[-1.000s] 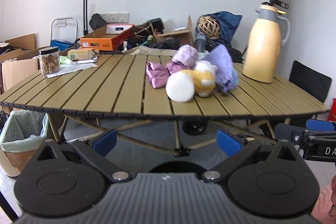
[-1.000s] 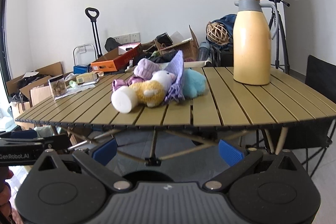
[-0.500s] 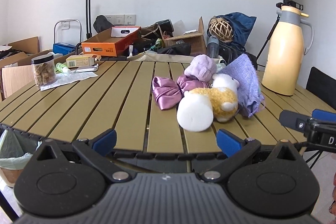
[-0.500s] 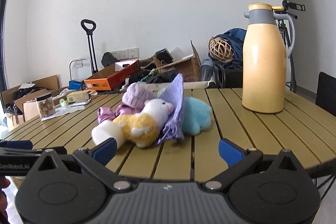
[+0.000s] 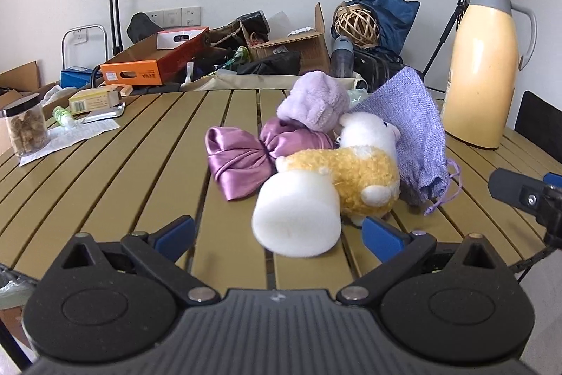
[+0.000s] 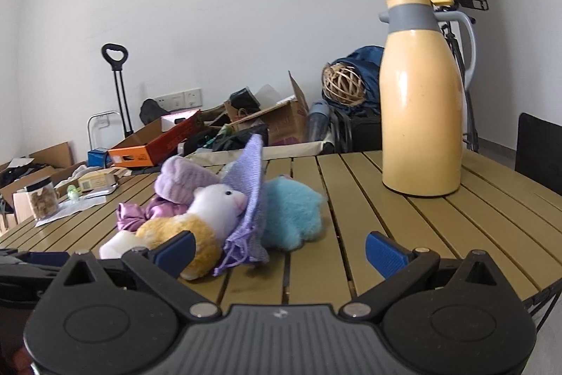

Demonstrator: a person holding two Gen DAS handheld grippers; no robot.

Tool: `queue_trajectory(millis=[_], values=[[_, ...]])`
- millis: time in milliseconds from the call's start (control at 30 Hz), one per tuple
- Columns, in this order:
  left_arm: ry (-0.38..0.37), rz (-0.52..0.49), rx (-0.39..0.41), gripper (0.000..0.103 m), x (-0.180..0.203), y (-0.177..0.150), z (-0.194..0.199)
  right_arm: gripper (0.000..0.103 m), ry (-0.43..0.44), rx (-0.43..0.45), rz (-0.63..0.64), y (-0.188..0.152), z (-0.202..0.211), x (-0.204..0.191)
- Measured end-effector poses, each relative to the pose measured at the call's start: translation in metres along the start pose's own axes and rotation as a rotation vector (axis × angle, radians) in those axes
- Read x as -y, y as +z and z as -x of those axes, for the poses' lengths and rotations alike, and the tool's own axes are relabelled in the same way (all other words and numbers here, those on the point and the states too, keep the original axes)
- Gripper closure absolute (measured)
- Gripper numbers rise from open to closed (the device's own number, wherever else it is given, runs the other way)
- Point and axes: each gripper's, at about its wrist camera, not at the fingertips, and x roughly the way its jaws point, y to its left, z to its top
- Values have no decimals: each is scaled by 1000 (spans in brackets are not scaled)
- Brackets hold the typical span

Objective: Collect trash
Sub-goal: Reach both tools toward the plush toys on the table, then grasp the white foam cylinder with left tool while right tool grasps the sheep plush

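Observation:
A pile lies mid-table: a white foam cylinder [image 5: 296,217], a yellow and white plush toy [image 5: 354,171], a purple satin bow [image 5: 242,157], a lilac plush [image 5: 316,104] and a purple woven pouch [image 5: 414,129]. My left gripper [image 5: 279,234] is open just short of the foam cylinder, holding nothing. In the right wrist view the pouch [image 6: 249,199] leans on a blue plush [image 6: 291,213]. My right gripper [image 6: 280,252] is open in front of both, apart from them. Each gripper shows at the edge of the other's view.
A tall yellow thermos [image 6: 421,115] stands at the right on the slatted table [image 5: 151,164]. At the far left are a jar [image 5: 24,125], a paper sheet [image 5: 70,132] and a small yellow box [image 5: 98,97]. Boxes and bags crowd the floor behind.
Both grippers have risen from below the table edge and moved forward over the tabletop toward the pile. Both stay open.

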Motion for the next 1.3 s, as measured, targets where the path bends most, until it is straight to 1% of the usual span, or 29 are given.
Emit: queue_trajectory(millis=[133, 200, 267, 333, 367, 400, 533, 667, 867, 1067, 1300], values=[[35, -17, 15, 0, 6, 3, -11, 0, -15, -17, -8, -5, -6, 2], [27, -5, 10, 1, 5, 6, -15, 0, -19, -21, -6, -6, -8, 3], [6, 2, 8, 7, 5, 7, -18, 0, -22, -23, -3, -7, -9, 3], [-6, -8, -2, 23, 6, 7, -20, 0, -21, -25, -5, -9, -9, 3], [-7, -12, -10, 29, 6, 6, -22, 0, -19, -25, -4, -9, -9, 2], [-10, -14, -18, 45, 7, 5, -23, 0, -18, -23, -3, -9, -8, 1], [-26, 1, 2, 45, 2, 4, -20, 0, -12, -12, 5, -9, -5, -3], [-18, -6, 34, 45, -2, 5, -10, 0, -1, -3, 9, -8, -3, -11], [35, -2, 62, 45, -22, 5, 4, 0, 28, 23, 22, -3, -1, -31], [98, 29, 75, 45, -57, 4, 17, 0, 74, 18, 47, -2, -10, -68], [171, 84, 68, 45, -106, -1, 28, 0, 58, -1, 108, -6, -31, -112]])
